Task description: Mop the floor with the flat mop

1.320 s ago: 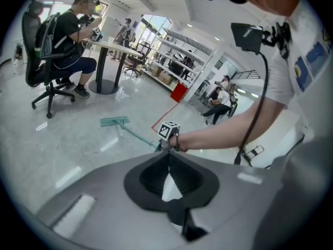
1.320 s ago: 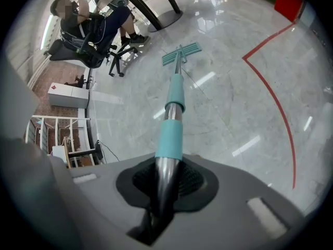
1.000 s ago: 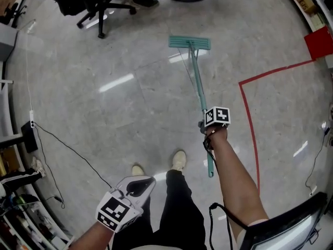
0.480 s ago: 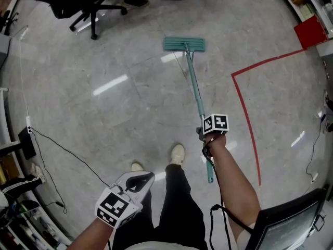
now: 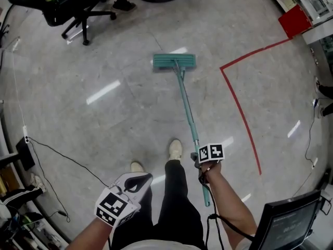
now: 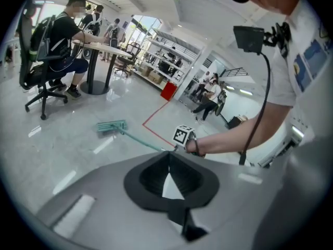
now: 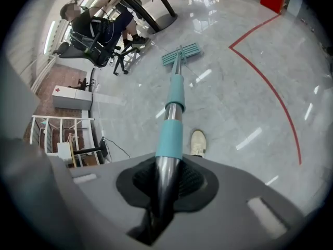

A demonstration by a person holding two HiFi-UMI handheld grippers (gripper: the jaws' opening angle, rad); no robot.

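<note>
Right gripper view: clamped right gripper point(image 7: 159, 191) on mop point(image 7: 176, 95) handle, pad on floor point(image 7: 234, 87). Held left gripper point(image 6: 168, 154) closed, empty

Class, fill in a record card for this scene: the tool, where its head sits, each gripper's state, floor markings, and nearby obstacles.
Tool: flat mop, teal
Mop head: flat on the grey floor, ahead of the person
Right gripper: shut on the mop's handle
Left gripper: shut, holding nothing, low at the person's left
Floor marking: red tape line with a corner, right of the mop
Obstacles: office chair far left; black cable lying on the floor at left
</note>
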